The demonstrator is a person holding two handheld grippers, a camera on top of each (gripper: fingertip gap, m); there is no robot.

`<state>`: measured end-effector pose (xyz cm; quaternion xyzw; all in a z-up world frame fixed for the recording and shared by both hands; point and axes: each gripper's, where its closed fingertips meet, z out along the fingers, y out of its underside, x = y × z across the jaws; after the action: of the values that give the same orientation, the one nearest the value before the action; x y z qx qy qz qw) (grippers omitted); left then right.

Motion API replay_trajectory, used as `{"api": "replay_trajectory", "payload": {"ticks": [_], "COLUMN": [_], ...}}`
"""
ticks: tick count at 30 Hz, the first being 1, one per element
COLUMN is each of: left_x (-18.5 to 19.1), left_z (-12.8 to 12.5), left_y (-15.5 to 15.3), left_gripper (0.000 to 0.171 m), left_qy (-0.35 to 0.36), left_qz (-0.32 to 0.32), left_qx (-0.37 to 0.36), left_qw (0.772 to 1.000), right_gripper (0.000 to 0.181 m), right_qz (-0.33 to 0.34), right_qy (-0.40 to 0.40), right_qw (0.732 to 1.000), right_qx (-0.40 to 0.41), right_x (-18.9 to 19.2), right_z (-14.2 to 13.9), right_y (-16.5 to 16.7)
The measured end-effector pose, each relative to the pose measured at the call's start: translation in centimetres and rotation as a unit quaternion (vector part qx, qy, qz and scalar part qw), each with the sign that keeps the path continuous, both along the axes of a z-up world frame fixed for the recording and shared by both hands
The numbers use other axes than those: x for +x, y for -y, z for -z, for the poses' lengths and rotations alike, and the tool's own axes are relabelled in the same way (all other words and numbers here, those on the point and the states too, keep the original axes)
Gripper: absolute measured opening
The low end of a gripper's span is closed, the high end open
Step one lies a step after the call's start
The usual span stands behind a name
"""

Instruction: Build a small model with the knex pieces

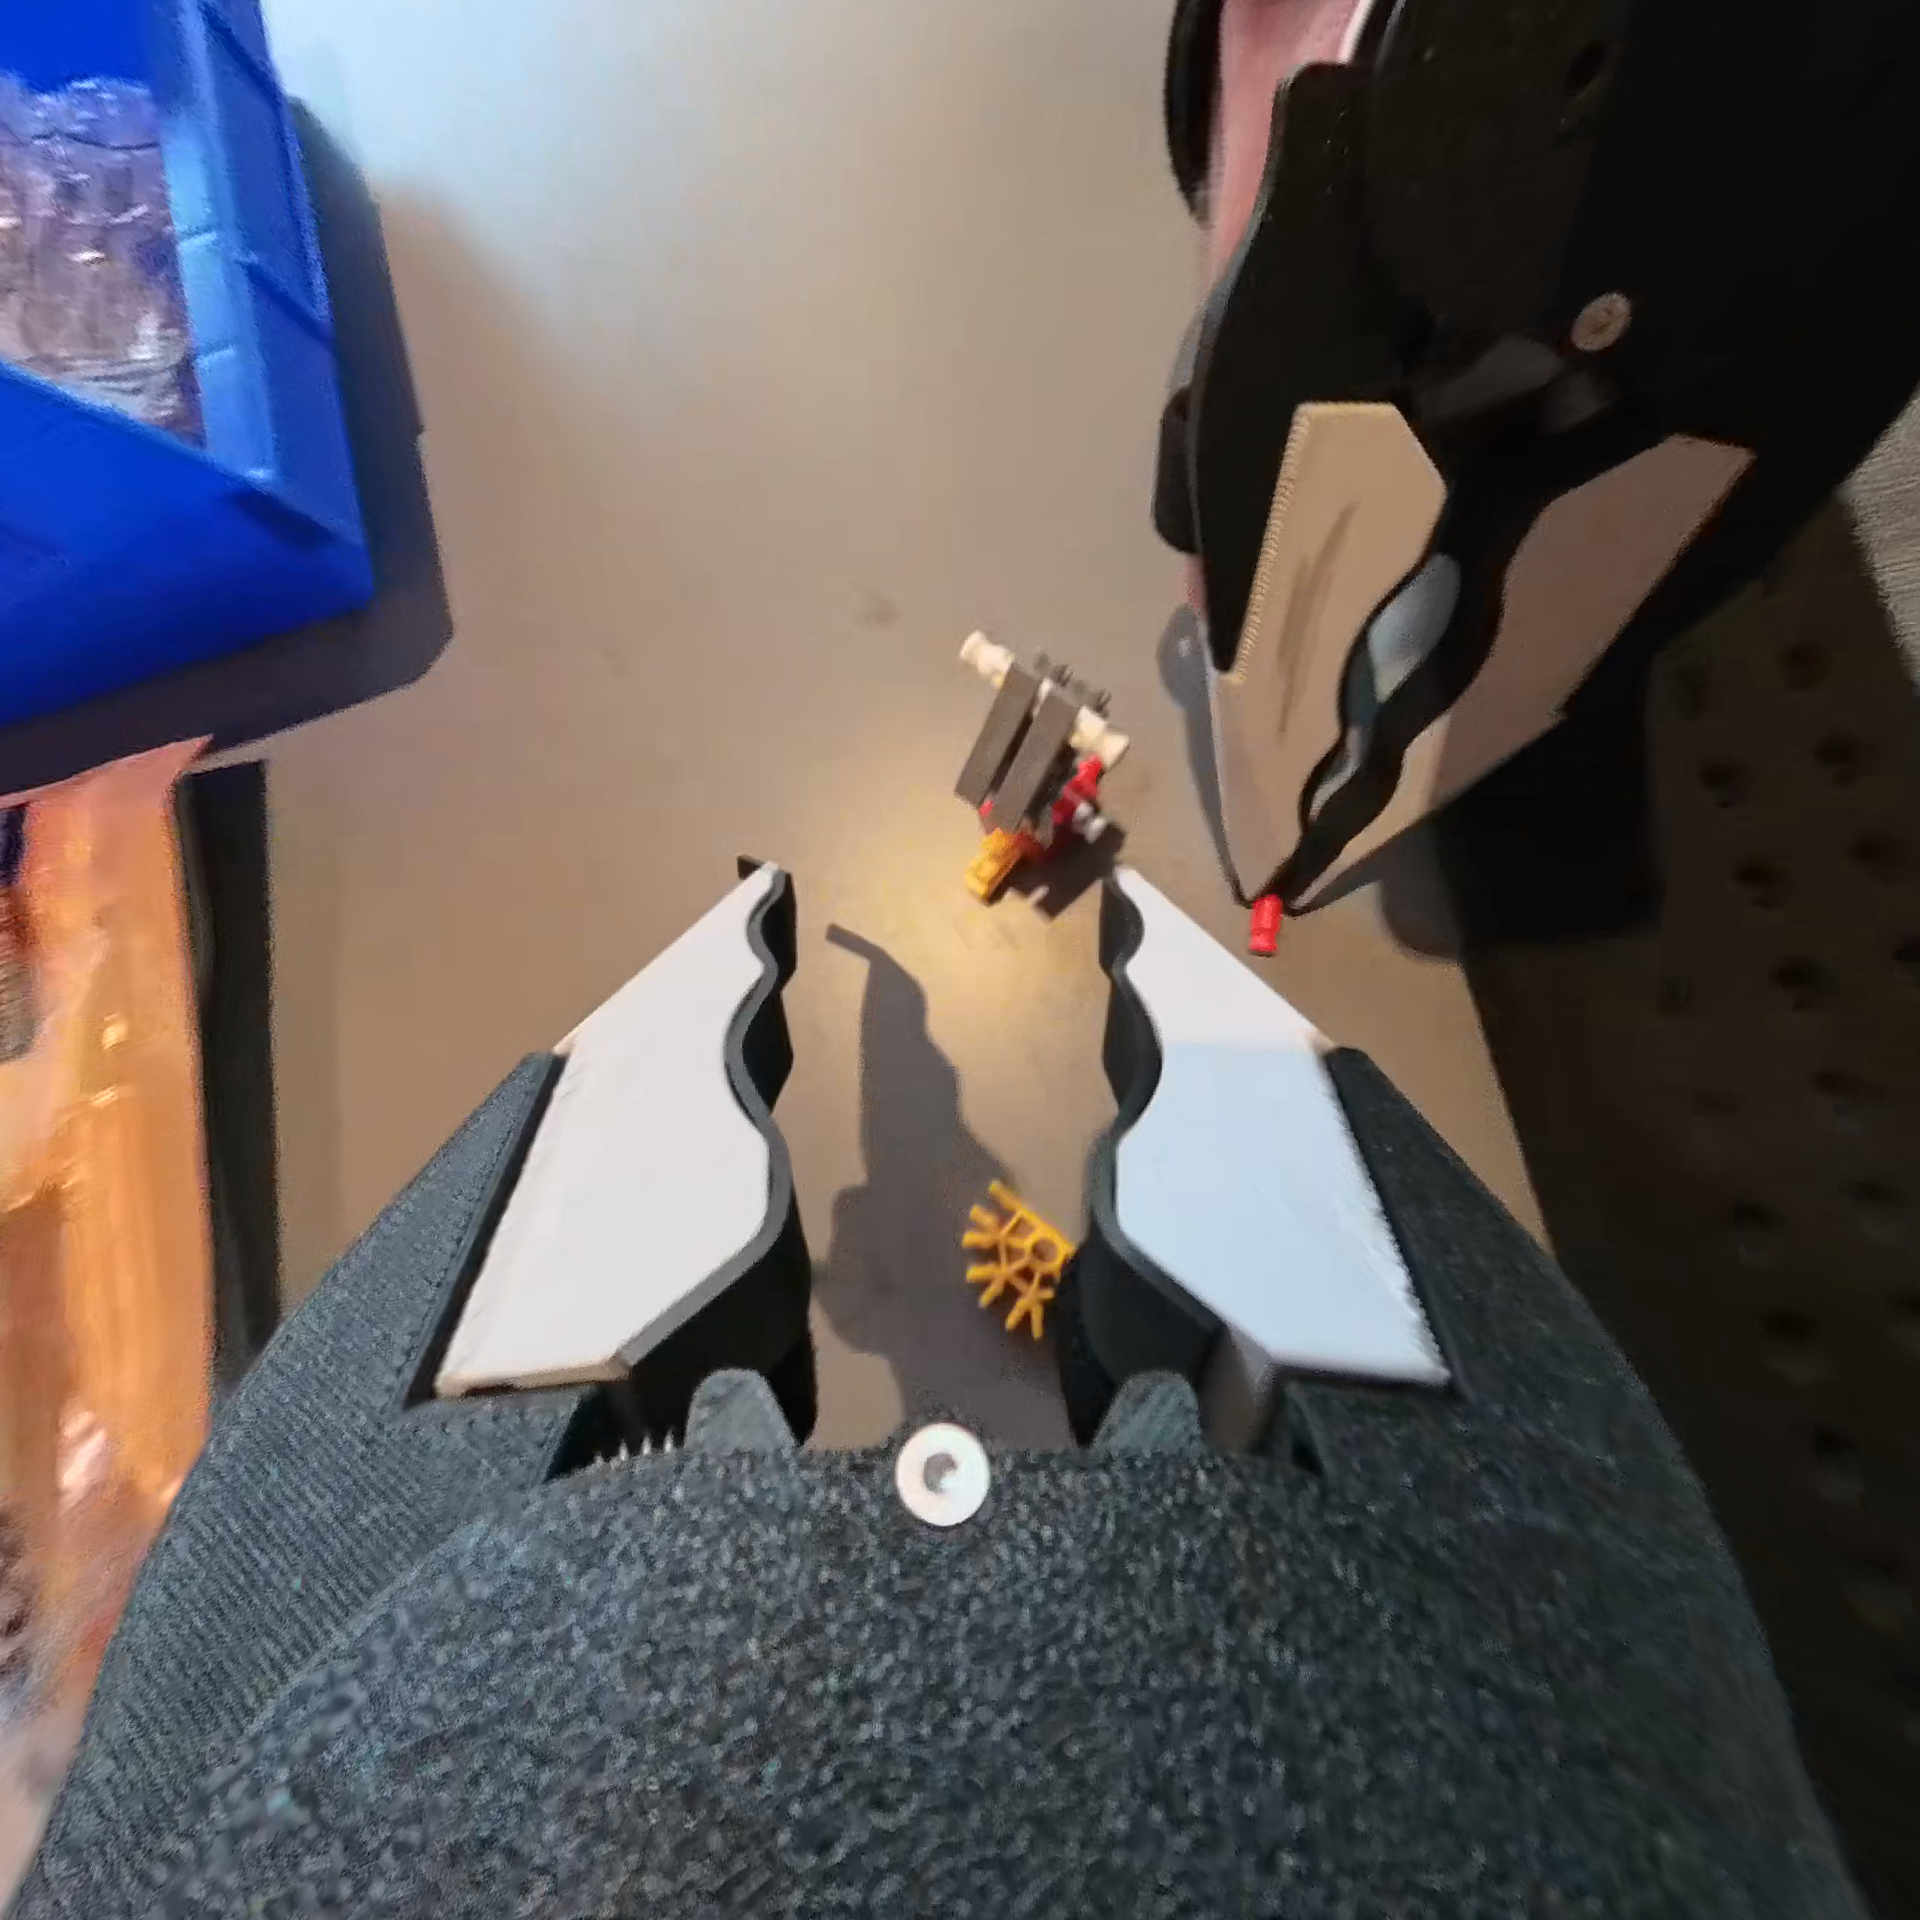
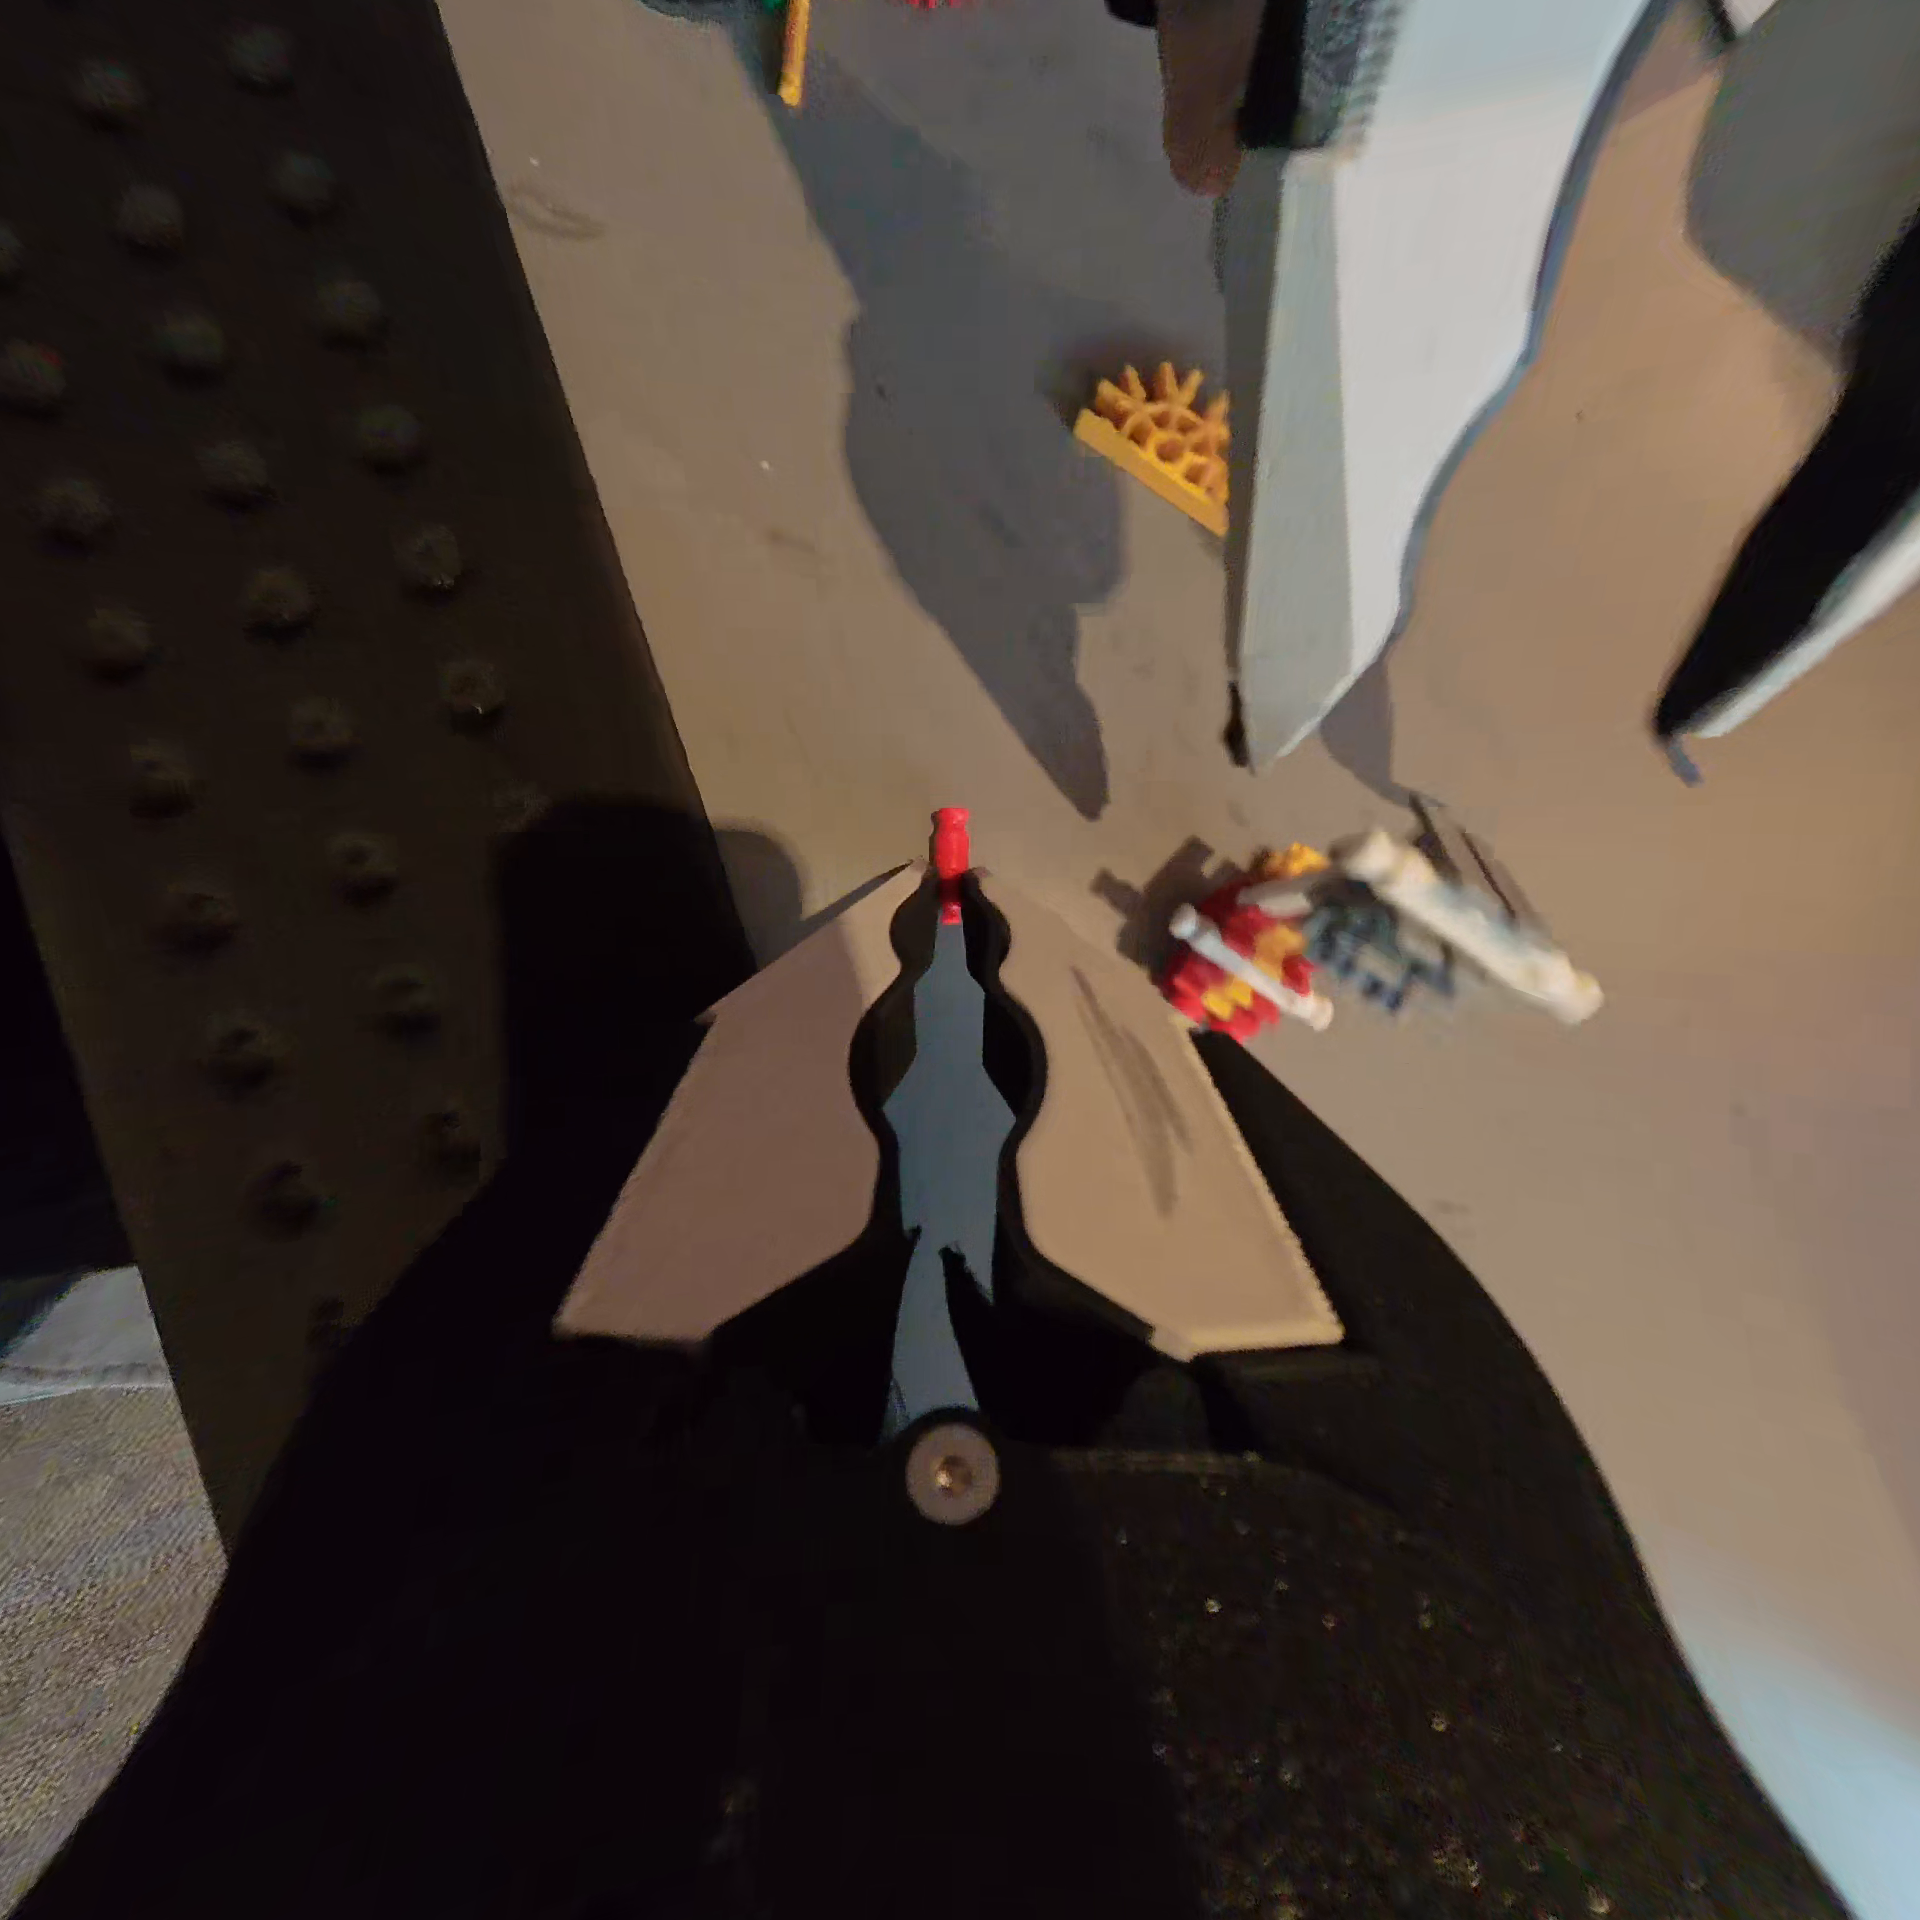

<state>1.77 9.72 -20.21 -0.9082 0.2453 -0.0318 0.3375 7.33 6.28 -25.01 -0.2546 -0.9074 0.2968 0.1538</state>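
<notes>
My right gripper (image 2: pixel 948 883) is shut on a small red rod piece (image 2: pixel 949 852), held at its fingertips above the tan table (image 2: pixel 675 416). It also shows in the left wrist view (image 1: pixel 1280 896) with the red piece (image 1: pixel 1264 925). A small assembly (image 1: pixel 1039 769) of grey, white, red and yellow parts lies on the table just ahead of my left gripper (image 1: pixel 948 883), which is open and empty. The assembly also lies to the right of my right gripper in the right wrist view (image 2: pixel 1351 935). A yellow fan-shaped connector (image 1: pixel 1013 1255) lies between my left fingers, beside the right one.
A blue bin (image 1: pixel 177 416) stands at the left of the table, with an orange container (image 1: pixel 94 1143) below it. A dark studded mat (image 2: pixel 260 623) borders the table on the right gripper's left. More small parts (image 2: pixel 795 52) lie at the far edge. The yellow fan-shaped connector (image 1: pixel 1013 1255) is about 9 cm from my left fingertips. My right wrist view (image 2: pixel 1202 435) looks at it from another angle.
</notes>
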Motion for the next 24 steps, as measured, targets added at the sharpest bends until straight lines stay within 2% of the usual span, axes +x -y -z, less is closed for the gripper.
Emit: {"api": "replay_trajectory", "payload": {"ticks": [4,6,10,13,19,24], "left_x": [1.5,2.0,2.5,2.9,3.5,3.4], "left_z": [1.2,2.2,3.3,3.8,4.7,4.7], "left_y": [-0.9,-0.9,-0.9,-0.7,-0.8,-0.9], "left_gripper": [0.057,0.058,0.042,0.035,0.036,0.034], "left_qy": [0.068,0.078,0.077,0.085,0.080,0.069], "left_qz": [0.047,0.068,0.084,0.085,0.073,0.058], "left_qx": [-0.021,-0.038,-0.056,-0.066,-0.063,-0.046], "left_qw": [0.996,0.994,0.992,0.991,0.992,0.995], "right_gripper": [0.003,0.003,0.003,0.003,0.003,0.003], "right_qz": [0.053,0.081,0.100,0.111,0.144,0.139], "right_qy": [-0.013,-0.020,-0.029,-0.032,-0.026,-0.025], "right_qw": [0.998,0.996,0.995,0.993,0.989,0.989], "right_qx": [-0.015,-0.011,-0.002,0.004,0.026,0.043], "right_x": [0.0,-0.2,-0.5,-0.9,-1.2,-1.2], "right_z": [-0.6,-0.7,-0.5,-0.4,-0.2,0.0], "right_y": [-2.6,-3.7,-4.3,-4.5,-5.0,-4.5]}}
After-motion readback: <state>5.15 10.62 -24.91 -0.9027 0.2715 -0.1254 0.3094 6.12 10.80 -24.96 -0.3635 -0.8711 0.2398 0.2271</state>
